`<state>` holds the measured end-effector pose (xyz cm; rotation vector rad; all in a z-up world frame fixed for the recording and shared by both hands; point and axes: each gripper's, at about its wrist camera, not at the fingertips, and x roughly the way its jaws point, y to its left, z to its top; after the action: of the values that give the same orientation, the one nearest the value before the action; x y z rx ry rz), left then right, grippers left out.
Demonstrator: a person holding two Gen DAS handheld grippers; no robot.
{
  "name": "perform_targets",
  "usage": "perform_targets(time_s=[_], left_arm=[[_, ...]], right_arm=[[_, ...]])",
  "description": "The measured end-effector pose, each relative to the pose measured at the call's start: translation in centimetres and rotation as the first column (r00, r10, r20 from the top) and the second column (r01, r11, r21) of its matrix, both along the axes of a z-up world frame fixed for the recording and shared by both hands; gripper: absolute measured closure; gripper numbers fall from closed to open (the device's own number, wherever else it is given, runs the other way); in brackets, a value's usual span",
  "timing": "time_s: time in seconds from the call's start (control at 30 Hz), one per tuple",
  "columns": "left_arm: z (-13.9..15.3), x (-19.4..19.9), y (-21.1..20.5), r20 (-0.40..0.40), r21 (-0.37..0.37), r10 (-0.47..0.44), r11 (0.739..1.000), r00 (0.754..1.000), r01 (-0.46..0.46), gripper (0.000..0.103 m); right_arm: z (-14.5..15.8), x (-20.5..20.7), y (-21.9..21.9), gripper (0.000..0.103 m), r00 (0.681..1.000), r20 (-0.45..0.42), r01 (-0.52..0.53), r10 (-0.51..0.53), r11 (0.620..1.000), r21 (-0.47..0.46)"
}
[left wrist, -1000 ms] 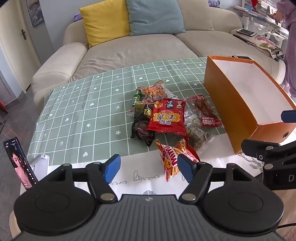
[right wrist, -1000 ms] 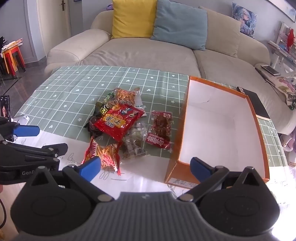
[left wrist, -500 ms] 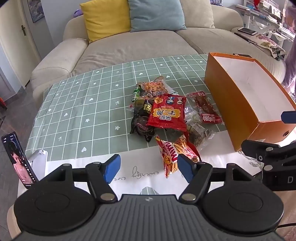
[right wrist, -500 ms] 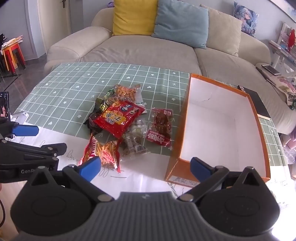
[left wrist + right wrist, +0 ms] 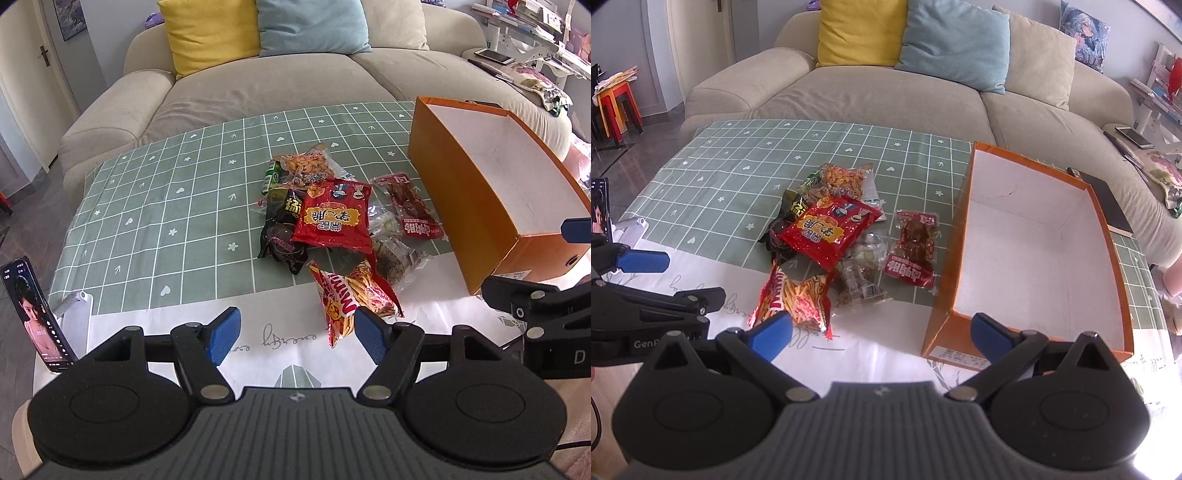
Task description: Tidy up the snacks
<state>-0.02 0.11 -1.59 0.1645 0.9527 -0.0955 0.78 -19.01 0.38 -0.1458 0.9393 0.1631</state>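
Note:
A heap of snack packets lies mid-table: a big red bag (image 5: pixel 334 218) (image 5: pixel 827 230) on top, a fries bag (image 5: pixel 351 301) (image 5: pixel 796 297) nearest me, a dark meat packet (image 5: pixel 408 205) (image 5: pixel 916 245) beside the box, an orange snack pack (image 5: pixel 304 162) at the back. The open orange box (image 5: pixel 436 177) (image 5: pixel 945 258) with white inside stands to the right, nothing visible inside. My left gripper (image 5: pixel 295 334) hangs open just short of the fries bag. My right gripper (image 5: pixel 881 330) is open wide near the box's front corner. Both hold nothing.
A green checked cloth (image 5: pixel 166 206) covers the table, with white paper (image 5: pixel 266 332) at the front. A phone (image 5: pixel 35 314) leans on a stand at the front left. A beige sofa (image 5: pixel 886 92) with yellow and blue cushions runs behind.
Both grippers have moved slightly forward toward the snacks; the heap and the box look a little nearer. Both stay open, and nothing on the table has shifted.

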Motion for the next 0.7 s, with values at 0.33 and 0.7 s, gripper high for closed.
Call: perform_targets(time_s=[0.33, 0.7], left_arm=[[-0.06, -0.03, 0.06, -0.010, -0.004, 0.003, 1.000, 1.000, -0.004, 0.020], [-0.15, 0.01, 0.26, -0.020, -0.003, 0.008, 1.000, 1.000, -0.008, 0.020]], right_arm=[[-0.21, -0.07, 0.22, 0.004, 1.000, 0.001, -0.003, 0.003, 1.000, -0.006], [-0.36, -0.06, 0.40, 0.004, 1.000, -0.004, -0.007, 0.007, 1.000, -0.010]])
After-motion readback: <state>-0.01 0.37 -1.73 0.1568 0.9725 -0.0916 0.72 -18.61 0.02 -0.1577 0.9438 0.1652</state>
